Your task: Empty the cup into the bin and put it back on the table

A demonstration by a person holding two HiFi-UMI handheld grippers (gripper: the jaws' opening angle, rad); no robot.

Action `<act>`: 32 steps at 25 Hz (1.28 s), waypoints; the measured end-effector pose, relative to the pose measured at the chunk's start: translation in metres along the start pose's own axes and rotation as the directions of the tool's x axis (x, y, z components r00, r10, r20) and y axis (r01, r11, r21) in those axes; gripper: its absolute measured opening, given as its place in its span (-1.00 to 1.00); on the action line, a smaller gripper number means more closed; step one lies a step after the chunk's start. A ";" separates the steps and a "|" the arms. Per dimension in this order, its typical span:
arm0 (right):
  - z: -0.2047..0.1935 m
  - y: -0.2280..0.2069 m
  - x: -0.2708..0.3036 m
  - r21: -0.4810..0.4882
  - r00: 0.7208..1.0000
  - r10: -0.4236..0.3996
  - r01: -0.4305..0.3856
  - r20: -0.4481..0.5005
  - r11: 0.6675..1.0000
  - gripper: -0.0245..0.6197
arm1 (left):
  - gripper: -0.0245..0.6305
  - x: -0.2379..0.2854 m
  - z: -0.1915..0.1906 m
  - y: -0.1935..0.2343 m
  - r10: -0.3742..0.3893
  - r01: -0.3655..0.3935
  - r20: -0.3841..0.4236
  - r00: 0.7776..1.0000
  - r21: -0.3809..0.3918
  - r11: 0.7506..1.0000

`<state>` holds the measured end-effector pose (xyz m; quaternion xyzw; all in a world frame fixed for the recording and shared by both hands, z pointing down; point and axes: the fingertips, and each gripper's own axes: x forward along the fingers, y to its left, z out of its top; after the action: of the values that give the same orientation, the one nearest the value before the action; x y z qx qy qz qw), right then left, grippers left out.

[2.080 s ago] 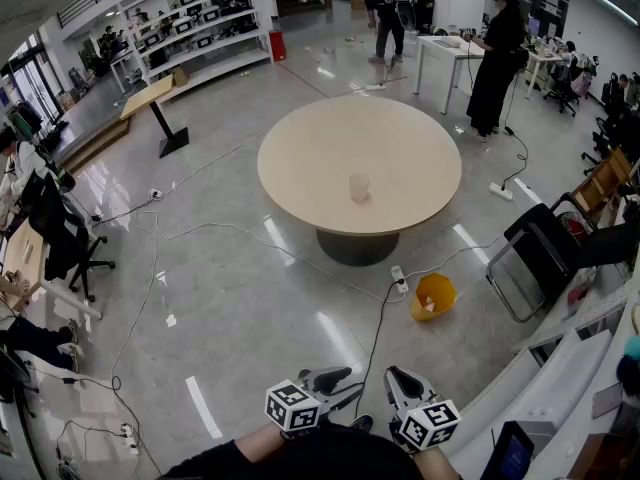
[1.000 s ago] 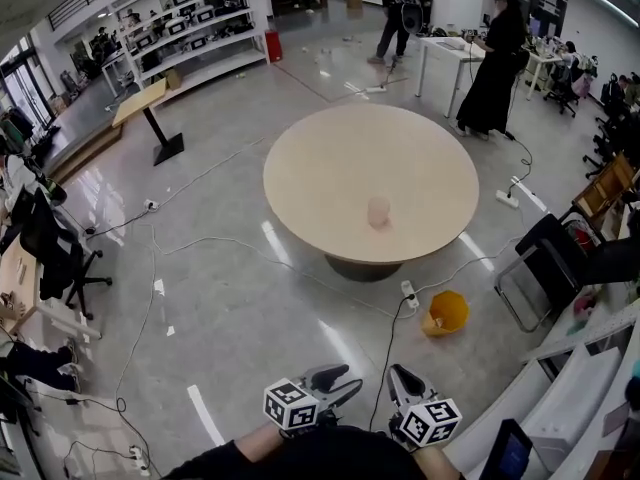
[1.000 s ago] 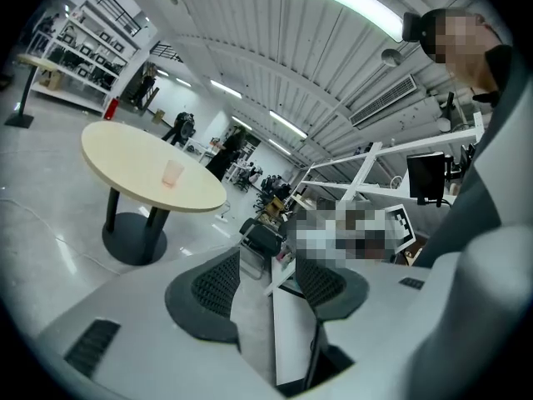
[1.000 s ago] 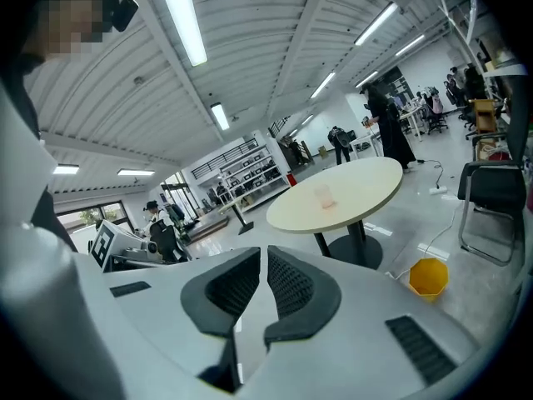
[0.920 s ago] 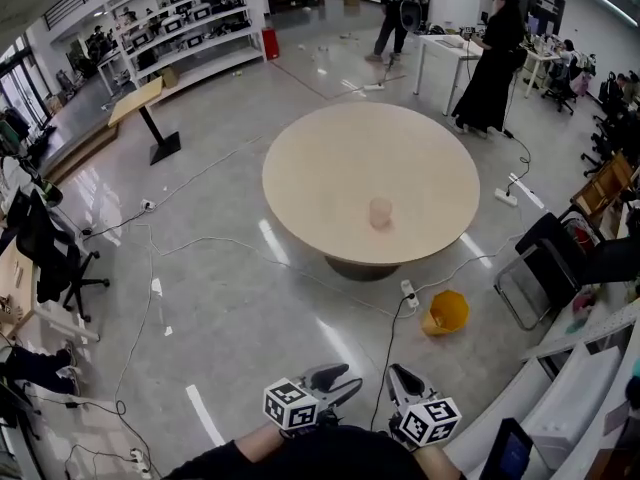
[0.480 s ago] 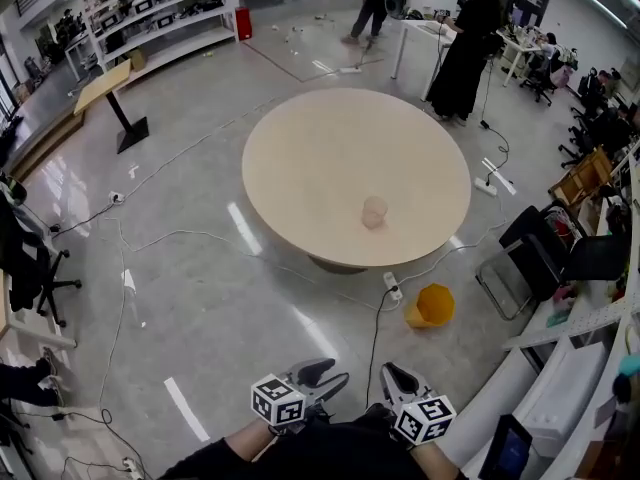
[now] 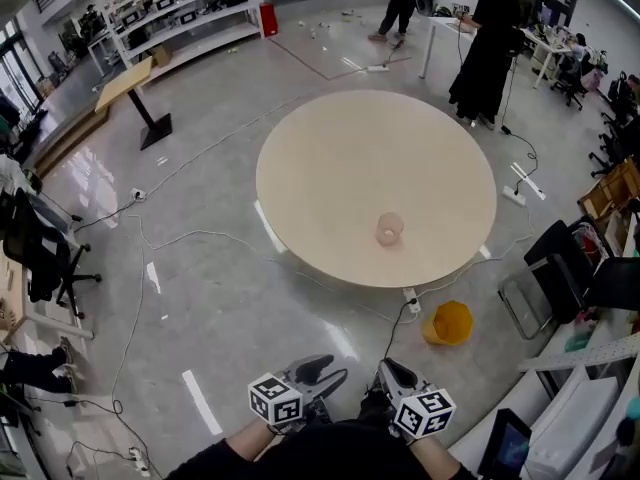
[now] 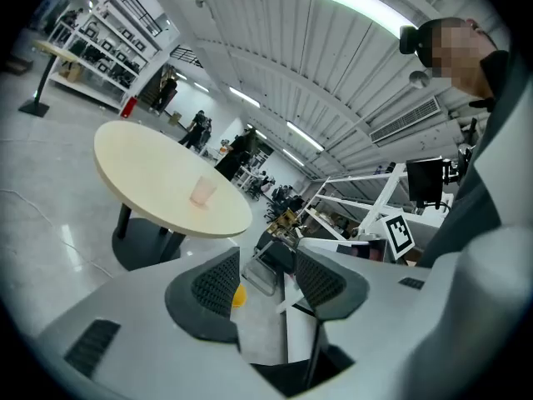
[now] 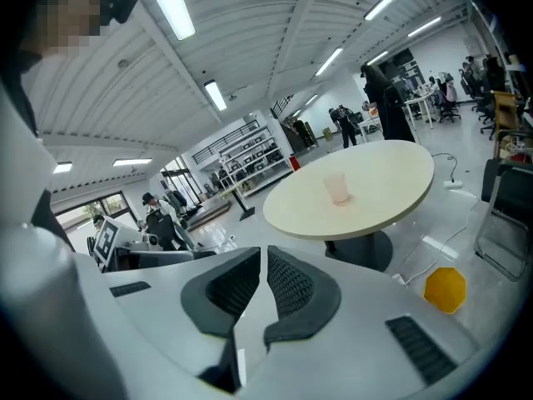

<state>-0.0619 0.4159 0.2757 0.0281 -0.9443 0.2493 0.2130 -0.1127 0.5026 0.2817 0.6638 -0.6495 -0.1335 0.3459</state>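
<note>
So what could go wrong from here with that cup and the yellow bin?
Cables trail across the floor before the round table: a trip risk. The plastic cup looks light, so a clumsy grab could tip it. The yellow bin stands beside a power strip; a missed pour might land there.

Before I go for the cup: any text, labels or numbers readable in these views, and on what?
No readable text in any view.
Left gripper and right gripper: square black-and-white patterns only, no letters or digits.
Cup: no print visible.
Bin: no print visible.
Shelf boxes: too small to read.
</note>
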 end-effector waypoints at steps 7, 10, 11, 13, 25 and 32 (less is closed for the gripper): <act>0.065 -0.072 0.013 -0.015 0.997 0.074 -0.074 0.022 0.997 -0.81 | -0.24 0.083 0.037 -0.014 0.069 -0.070 0.039 0.997 0.014 0.997; 0.086 -0.111 0.009 0.002 0.997 0.073 -0.073 0.022 0.997 -0.81 | -0.24 0.122 0.051 -0.020 0.102 -0.103 0.053 0.993 0.010 0.995; 0.092 -0.122 0.007 0.005 0.997 0.071 -0.071 0.022 0.997 -0.81 | -0.24 0.132 0.055 -0.022 0.106 -0.107 0.059 0.993 0.009 0.994; 0.103 -0.140 0.005 0.007 0.997 0.070 -0.070 0.026 0.998 -0.81 | -0.24 0.147 0.061 -0.025 0.111 -0.112 0.069 0.991 0.010 0.994; 0.126 -0.202 0.016 -0.102 0.997 0.074 -0.074 0.000 0.992 -0.81 | -0.24 0.200 0.083 -0.001 0.158 -0.159 0.051 0.986 0.029 0.987; 0.146 -0.212 0.073 -0.134 1.000 -0.007 0.007 0.002 0.991 -0.81 | -0.24 0.202 0.128 0.062 0.154 -0.154 0.012 0.988 0.144 0.978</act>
<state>-0.1512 0.1641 0.2892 0.0171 -0.9590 0.1844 0.2146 -0.2163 0.2784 0.2831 0.6350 -0.7069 -0.0591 0.3060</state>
